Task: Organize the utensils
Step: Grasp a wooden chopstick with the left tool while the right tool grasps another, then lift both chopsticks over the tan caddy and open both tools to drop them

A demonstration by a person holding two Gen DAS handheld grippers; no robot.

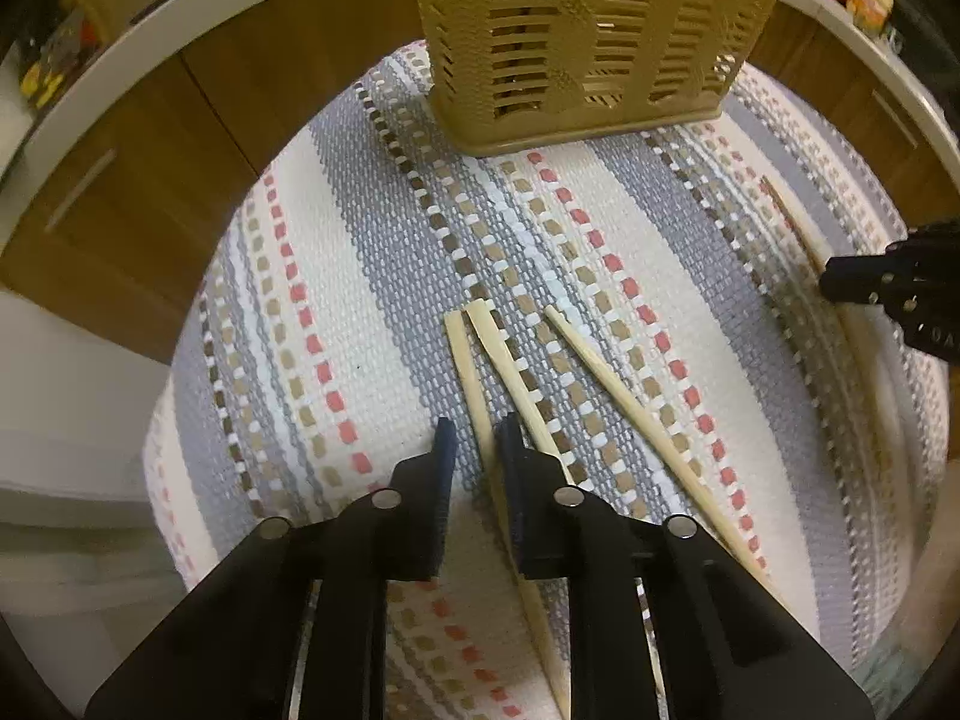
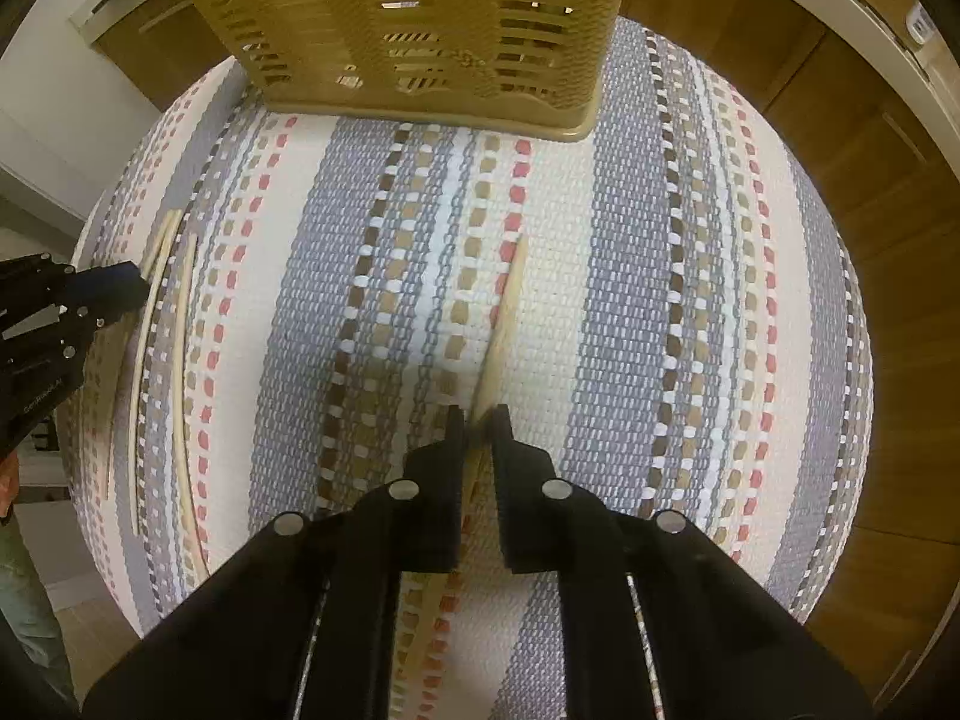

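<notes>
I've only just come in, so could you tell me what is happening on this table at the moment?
A person with a gripper in each hand is tidying chopsticks on a striped mat. The right gripper is closed on one chopstick. The left gripper is open, straddling another chopstick, with two more chopsticks lying just right of it. A tan slotted basket stands at the mat's far end.
</notes>
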